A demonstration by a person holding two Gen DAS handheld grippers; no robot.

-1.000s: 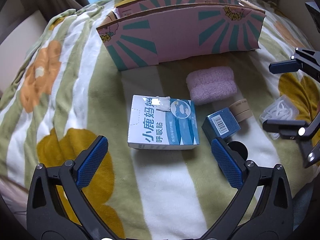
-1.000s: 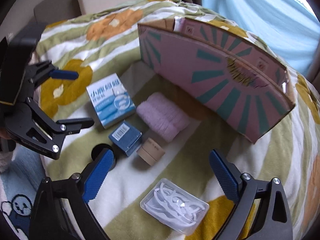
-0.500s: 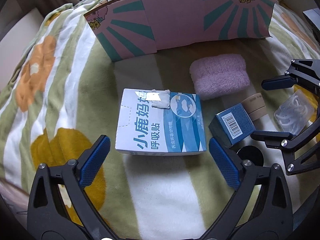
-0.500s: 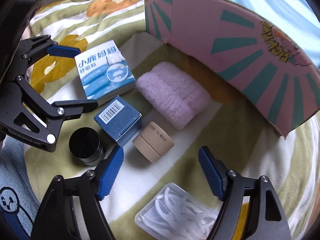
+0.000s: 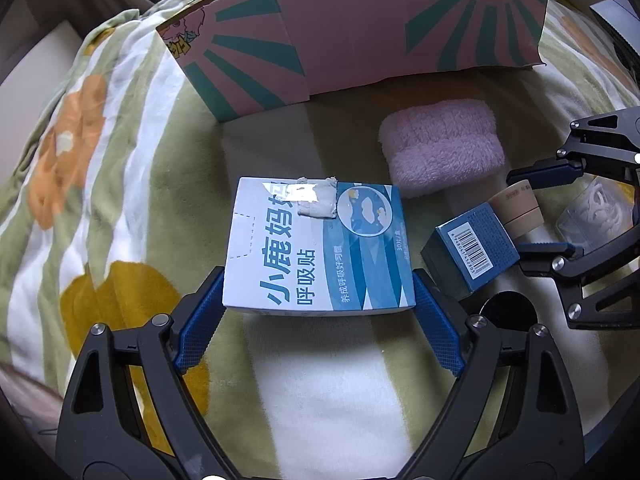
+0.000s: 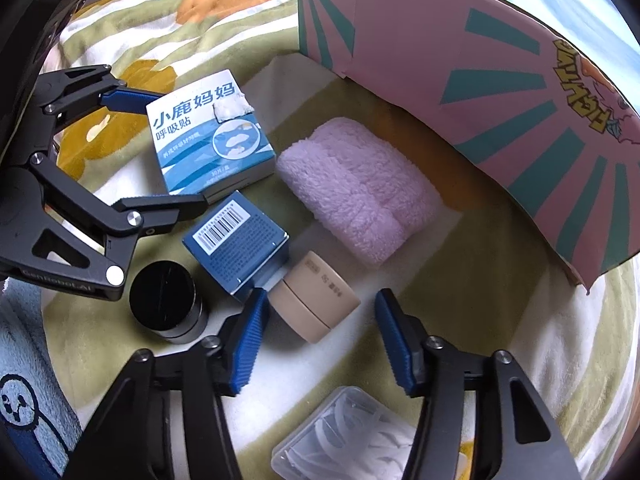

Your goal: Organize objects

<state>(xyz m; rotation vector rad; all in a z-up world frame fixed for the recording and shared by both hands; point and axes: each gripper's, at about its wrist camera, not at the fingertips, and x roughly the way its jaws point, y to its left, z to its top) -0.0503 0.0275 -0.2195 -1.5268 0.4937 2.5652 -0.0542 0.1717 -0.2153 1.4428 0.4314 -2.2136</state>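
Note:
A blue-and-white box with Chinese print (image 5: 320, 246) lies flat on the blanket. My left gripper (image 5: 318, 316) is open, its pads either side of the box's near end; it also shows in the right wrist view (image 6: 160, 148). A beige jar (image 6: 314, 304) lies on its side between my open right gripper's (image 6: 320, 340) fingertips, apart from both pads. Beside it are a small dark blue box (image 6: 240, 240), a black jar (image 6: 168, 304) and a rolled pink towel (image 6: 356, 188). The pink-and-teal cardboard box (image 6: 480, 92) stands behind.
A clear plastic case of white floss picks (image 6: 360, 440) lies just under my right gripper. Everything rests on a soft green, white and yellow floral blanket (image 5: 120, 184). A light blue cloth with a cartoon face (image 6: 20, 392) is at the near left.
Both grippers moved forward and down. The left now straddles the blue-and-white box. The right now brackets the beige jar and has narrowed a little.

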